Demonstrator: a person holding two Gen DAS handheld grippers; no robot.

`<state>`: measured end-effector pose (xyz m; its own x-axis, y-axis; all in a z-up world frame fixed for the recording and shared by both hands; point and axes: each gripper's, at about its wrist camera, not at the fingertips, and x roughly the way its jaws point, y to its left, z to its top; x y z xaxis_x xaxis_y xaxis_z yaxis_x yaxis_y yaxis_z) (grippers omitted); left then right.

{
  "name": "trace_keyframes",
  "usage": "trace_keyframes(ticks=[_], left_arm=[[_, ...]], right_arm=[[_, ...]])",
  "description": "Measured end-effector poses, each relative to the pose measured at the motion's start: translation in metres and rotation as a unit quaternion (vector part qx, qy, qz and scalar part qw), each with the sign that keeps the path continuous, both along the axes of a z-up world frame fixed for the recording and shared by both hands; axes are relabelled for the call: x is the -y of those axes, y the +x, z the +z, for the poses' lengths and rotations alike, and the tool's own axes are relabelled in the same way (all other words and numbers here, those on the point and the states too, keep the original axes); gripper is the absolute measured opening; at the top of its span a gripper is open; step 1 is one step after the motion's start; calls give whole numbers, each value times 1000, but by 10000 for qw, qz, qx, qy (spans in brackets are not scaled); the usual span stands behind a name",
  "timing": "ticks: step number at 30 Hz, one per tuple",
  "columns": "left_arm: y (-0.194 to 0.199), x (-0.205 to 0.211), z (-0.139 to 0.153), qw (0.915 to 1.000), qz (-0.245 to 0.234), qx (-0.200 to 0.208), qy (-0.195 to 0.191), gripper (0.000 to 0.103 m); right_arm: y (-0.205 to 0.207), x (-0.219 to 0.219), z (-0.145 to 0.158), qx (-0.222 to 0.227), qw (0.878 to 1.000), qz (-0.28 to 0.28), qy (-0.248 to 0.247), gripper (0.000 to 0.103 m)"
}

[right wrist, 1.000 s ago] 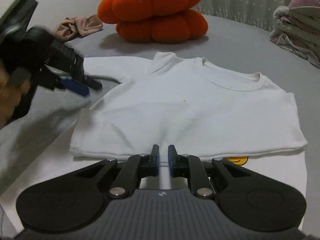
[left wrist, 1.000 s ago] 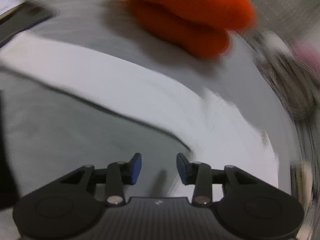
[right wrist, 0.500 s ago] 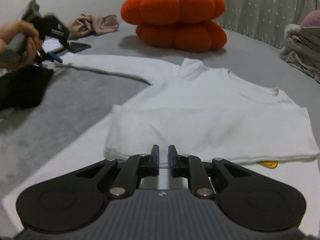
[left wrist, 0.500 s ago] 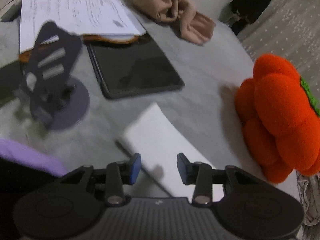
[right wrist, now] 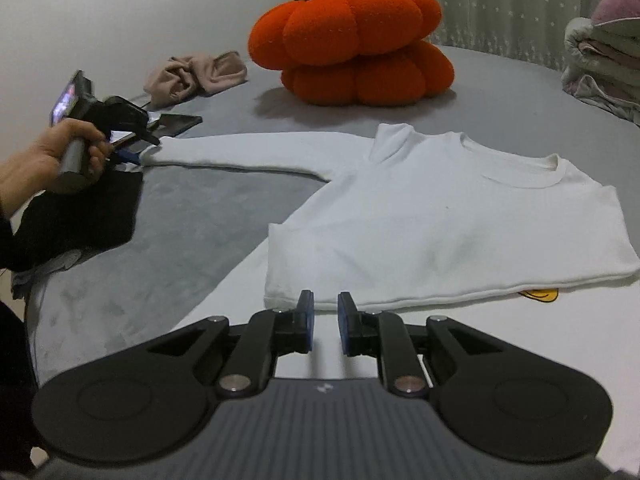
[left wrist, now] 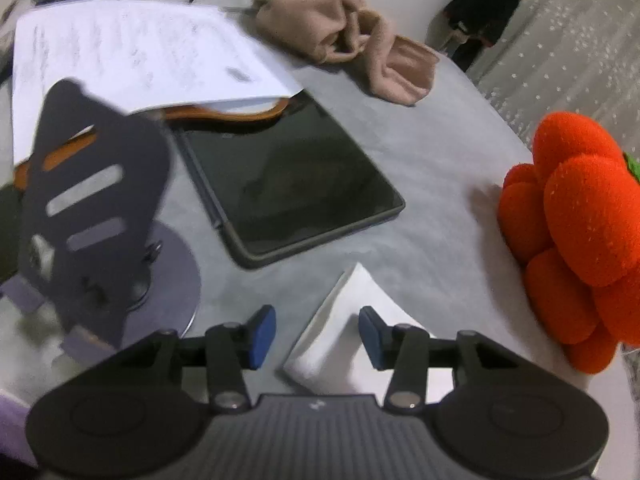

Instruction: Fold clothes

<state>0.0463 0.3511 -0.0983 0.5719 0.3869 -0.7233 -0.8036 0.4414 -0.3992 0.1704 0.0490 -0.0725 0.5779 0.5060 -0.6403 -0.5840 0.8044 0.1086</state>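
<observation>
Shirt [right wrist: 460, 216] flat on grey bed, white, one long sleeve [right wrist: 240, 152] pulled straight out to side. Sleeve step in hand; next, probably pinch cuff [left wrist: 344, 320] and bring back over body. Left gripper [left wrist: 316, 336] half open above cuff, pads not pressing, holding nothing. Right gripper [right wrist: 323, 322] just before hem, jaws a small way apart and just been opening, nothing between

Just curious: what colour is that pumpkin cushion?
Bright orange pumpkin cushion, green on top; clearest in the right wrist view.
</observation>
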Motion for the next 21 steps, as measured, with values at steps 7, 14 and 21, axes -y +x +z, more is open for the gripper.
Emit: trace_keyframes(ticks=[7, 14, 21], left_arm=[[12, 24, 24, 9982, -359, 339, 353, 4], [2, 106, 102, 9699, -1551, 1770, 626, 4], [13, 302, 133, 8175, -4907, 2809, 1099, 13]], right_arm=[[2, 2, 6, 129, 9999, 6, -3, 29], [14, 16, 8, -6, 9996, -206, 196, 29], [36, 59, 23, -321, 9877, -886, 1249, 29]])
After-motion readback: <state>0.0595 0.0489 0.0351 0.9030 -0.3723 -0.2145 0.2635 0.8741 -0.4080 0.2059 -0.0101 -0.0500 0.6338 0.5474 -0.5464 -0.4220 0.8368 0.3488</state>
